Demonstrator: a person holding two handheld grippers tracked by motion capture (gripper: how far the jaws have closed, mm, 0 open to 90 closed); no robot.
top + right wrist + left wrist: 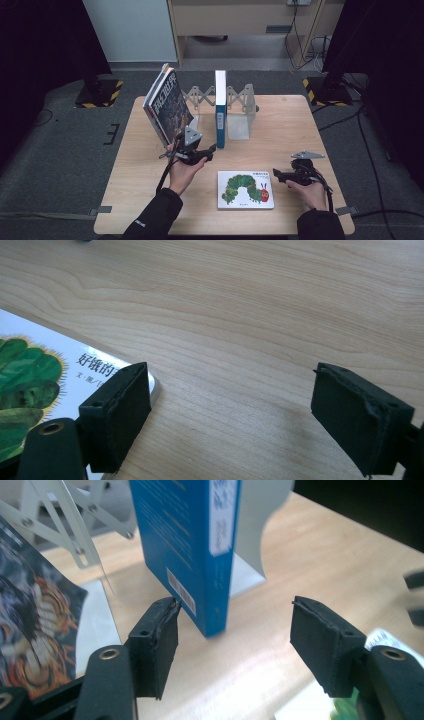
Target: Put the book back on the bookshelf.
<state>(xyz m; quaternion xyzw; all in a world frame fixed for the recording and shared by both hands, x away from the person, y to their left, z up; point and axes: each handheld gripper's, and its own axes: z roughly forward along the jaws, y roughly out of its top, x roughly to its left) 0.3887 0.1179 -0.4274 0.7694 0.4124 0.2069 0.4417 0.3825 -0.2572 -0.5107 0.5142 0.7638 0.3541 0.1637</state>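
A blue book [220, 107] stands upright in a metal expanding rack [239, 120] at the back of the wooden table [285, 125]. A dark illustrated book [167, 105] leans tilted at the rack's left end. My left gripper [212, 150] is open just in front of the blue book's [190, 545] lower corner, and its pads [160, 640] touch nothing. A white caterpillar picture book [246, 189] lies flat near the front edge. My right gripper [276, 175] is open at that book's right side. One of its pads [117, 415] hangs over the picture book's corner [35, 385].
The rack's scissor links [65, 525] and a silver bookend [250, 540] stand behind the blue book. Bare wood lies to the right of the rack and around my right gripper [230, 385]. Black stands with striped bases [100, 92] sit on the floor beyond the table.
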